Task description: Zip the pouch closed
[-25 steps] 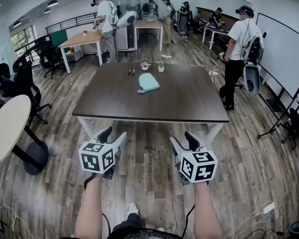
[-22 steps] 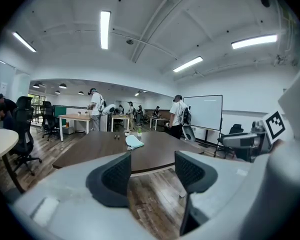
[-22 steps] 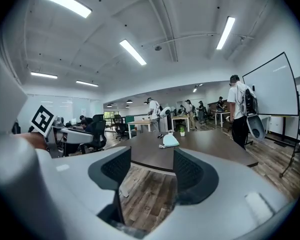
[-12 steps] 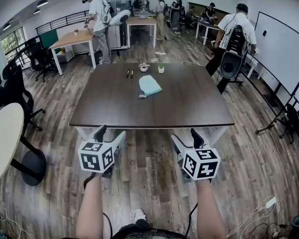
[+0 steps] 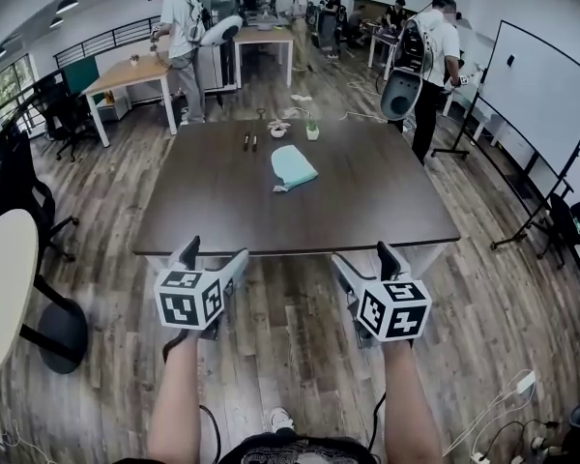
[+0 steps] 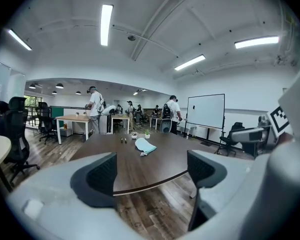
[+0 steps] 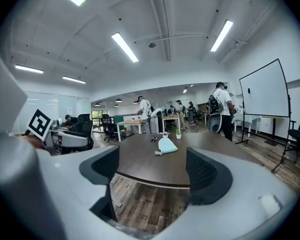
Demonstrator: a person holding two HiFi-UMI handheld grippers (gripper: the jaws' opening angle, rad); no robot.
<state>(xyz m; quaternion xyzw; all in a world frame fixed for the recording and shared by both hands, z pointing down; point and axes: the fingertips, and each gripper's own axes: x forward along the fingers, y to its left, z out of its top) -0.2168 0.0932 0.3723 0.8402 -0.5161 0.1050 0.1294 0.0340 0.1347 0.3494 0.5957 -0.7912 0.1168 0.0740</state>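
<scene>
A: So, L tongs (image 5: pixel 217 251) & R tongs (image 5: pixel 362 254)?
B: Both just opened wider, held apart, nothing betw. them.
A: And pouch (image 5: pixel 292 166)?
B: Laid at middle of bench (image 5: pixel 367 201), well apart from both.

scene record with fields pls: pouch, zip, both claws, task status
pouch: light teal, lying on dark table, untouched
zip: too small to tell
left claw: open, jaws just been opening, nothing between them, far short of the pouch
right claw: open, jaws just been opening, nothing between them
task: not begun
</scene>
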